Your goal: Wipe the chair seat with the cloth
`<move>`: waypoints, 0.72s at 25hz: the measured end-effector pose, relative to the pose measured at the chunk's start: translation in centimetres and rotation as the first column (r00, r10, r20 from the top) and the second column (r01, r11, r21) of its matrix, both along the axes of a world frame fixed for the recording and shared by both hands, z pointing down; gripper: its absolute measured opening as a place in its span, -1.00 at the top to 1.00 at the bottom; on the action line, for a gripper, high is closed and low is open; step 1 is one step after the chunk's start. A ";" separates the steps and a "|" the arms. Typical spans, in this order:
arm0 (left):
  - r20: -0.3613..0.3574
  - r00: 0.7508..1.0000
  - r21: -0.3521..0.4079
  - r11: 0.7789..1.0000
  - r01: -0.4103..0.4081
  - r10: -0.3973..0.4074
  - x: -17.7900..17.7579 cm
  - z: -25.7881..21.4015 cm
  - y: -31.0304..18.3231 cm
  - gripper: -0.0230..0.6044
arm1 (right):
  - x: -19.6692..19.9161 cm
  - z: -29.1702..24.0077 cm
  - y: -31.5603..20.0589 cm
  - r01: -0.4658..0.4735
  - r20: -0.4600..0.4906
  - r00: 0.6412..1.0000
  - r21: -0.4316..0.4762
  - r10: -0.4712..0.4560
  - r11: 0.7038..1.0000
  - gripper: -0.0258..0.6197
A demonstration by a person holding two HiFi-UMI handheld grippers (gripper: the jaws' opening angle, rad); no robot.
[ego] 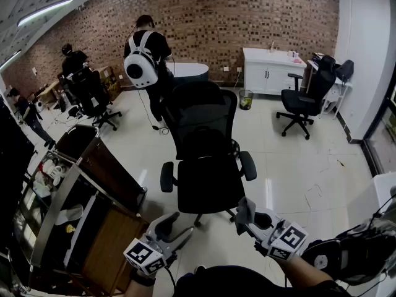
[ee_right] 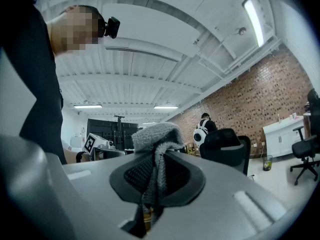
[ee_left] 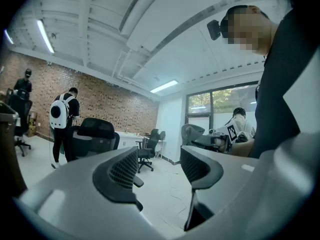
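So, the left gripper [ego: 175, 226] sits low with its jaws apart, nothing between them. Just ahead, the black mesh-backed office chair [ego: 207, 122] stands on the white tile floor [ego: 297, 166], its padded seat [ego: 209, 184] bare. The right gripper [ego: 245, 217] is clamped on a grey knitted cloth [ee_right: 155, 134] (bunched above the jaws), near the seat's front edge.

Black mesh office chair [ego: 207, 166] mid-floor. Left gripper [ego: 175, 226] and right gripper [ego: 245, 214] just before its seat, side by side. Grey knitted cloth [ee_right: 156, 135] between right gripper's jaws. Brown wooden cart [ego: 105, 190] left of chair. Person with white backpack [ego: 147, 54] behind chair.
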State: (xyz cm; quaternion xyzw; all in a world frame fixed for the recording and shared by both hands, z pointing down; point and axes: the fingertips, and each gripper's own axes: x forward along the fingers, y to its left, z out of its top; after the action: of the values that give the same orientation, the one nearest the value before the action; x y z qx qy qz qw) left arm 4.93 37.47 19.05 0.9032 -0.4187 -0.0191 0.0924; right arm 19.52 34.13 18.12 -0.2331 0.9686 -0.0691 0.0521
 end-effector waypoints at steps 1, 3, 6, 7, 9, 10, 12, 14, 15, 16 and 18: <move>0.003 1.000 0.003 1.000 0.001 -0.001 0.1 0.1 -0.2 0.00 | -0.1 0.0 -0.3 0.006 0.000 1.000 0.005 -0.006 1.000 0.83; 0.006 1.000 0.006 1.000 0.006 -0.006 0.1 0.2 -0.5 0.00 | -0.2 0.0 -0.7 0.017 -0.004 1.000 0.012 -0.016 1.000 0.83; 0.002 1.000 0.001 1.000 0.023 -0.023 -0.1 0.7 -0.9 0.00 | -0.5 0.1 -1.4 0.029 -0.008 1.000 0.011 -0.029 1.000 0.83; 0.001 1.000 -0.001 1.000 0.029 -0.029 -0.3 0.9 -1.1 0.00 | -0.7 0.2 -1.7 0.033 -0.008 0.999 0.008 -0.033 0.999 0.83; -0.003 0.999 -0.004 0.999 0.038 -0.038 -0.9 1.2 -1.5 0.00 | -1.2 0.5 -2.2 0.042 -0.012 0.999 0.007 -0.042 0.999 0.83; -0.005 0.999 -0.005 0.999 0.042 -0.042 -1.2 1.5 -1.7 0.00 | -1.5 0.7 -2.5 0.047 -0.015 0.999 0.008 -0.047 0.999 0.83; -0.008 0.999 -0.007 0.999 0.052 -0.052 -1.9 1.9 -2.6 0.00 | -2.2 1.0 -3.4 0.055 -0.019 0.998 0.006 -0.055 0.998 0.83; -0.011 0.998 -0.014 0.998 0.056 -0.056 -2.5 2.4 -3.8 0.00 | -3.0 1.5 -4.6 0.059 -0.021 0.998 -0.002 -0.059 0.998 0.83; -0.013 0.998 -0.018 0.998 0.054 -0.054 -2.8 2.7 -4.5 0.00 | -3.5 1.7 -5.3 0.060 -0.023 0.998 -0.006 -0.060 0.998 0.83; -0.014 0.999 -0.022 0.998 0.052 -0.053 -3.2 3.0 -5.4 0.00 | -4.0 1.9 -6.1 0.060 -0.025 0.998 -0.007 -0.060 0.998 0.83; -0.020 0.999 -0.032 0.998 0.048 -0.048 -4.2 3.7 -7.4 0.00 | -5.0 2.3 -8.0 0.057 -0.030 0.998 -0.005 -0.057 0.998 0.83</move>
State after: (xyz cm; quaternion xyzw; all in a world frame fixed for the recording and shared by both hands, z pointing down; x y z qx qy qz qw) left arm 0.68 30.07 22.78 0.8911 -0.4395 -0.0241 0.1104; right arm 14.50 26.15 20.39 -0.2067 0.9753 -0.0692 0.0349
